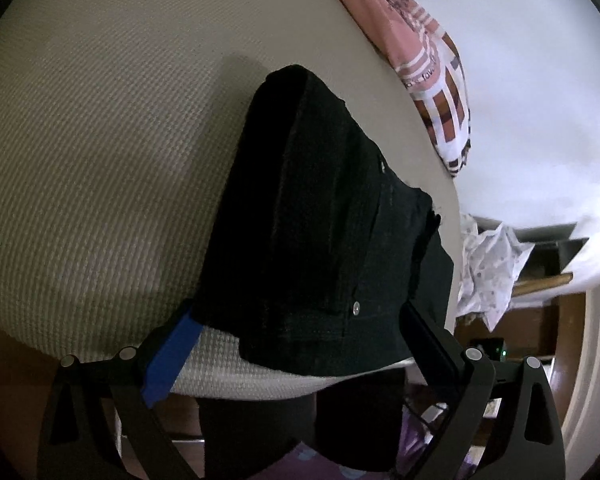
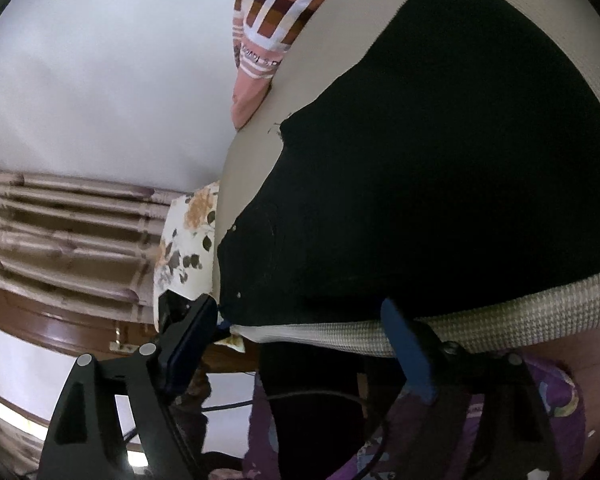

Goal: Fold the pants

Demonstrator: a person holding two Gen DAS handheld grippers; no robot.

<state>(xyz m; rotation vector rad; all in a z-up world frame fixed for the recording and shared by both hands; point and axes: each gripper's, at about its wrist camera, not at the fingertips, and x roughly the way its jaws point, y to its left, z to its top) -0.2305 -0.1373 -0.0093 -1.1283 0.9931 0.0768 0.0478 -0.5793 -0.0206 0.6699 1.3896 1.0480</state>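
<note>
Black pants (image 1: 312, 216) lie folded on the houndstooth mattress (image 1: 100, 152), at its near edge. Left hand-held gripper (image 1: 300, 320) and right hand-held gripper (image 2: 304, 312) both gape wide around that edge, gripping nothing. A checked pink pillow (image 1: 432, 64) lies beyond; crumpled white cloth (image 1: 488, 264) beside the bed.

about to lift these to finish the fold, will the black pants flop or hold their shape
The black pants will probably flop: they drape over the mattress edge and part hangs below it. The stacked layers look thick, so likely heavyish, and the layers may slide apart. The metal rivet suggests denim, somewhat stiffer at seams.
</note>
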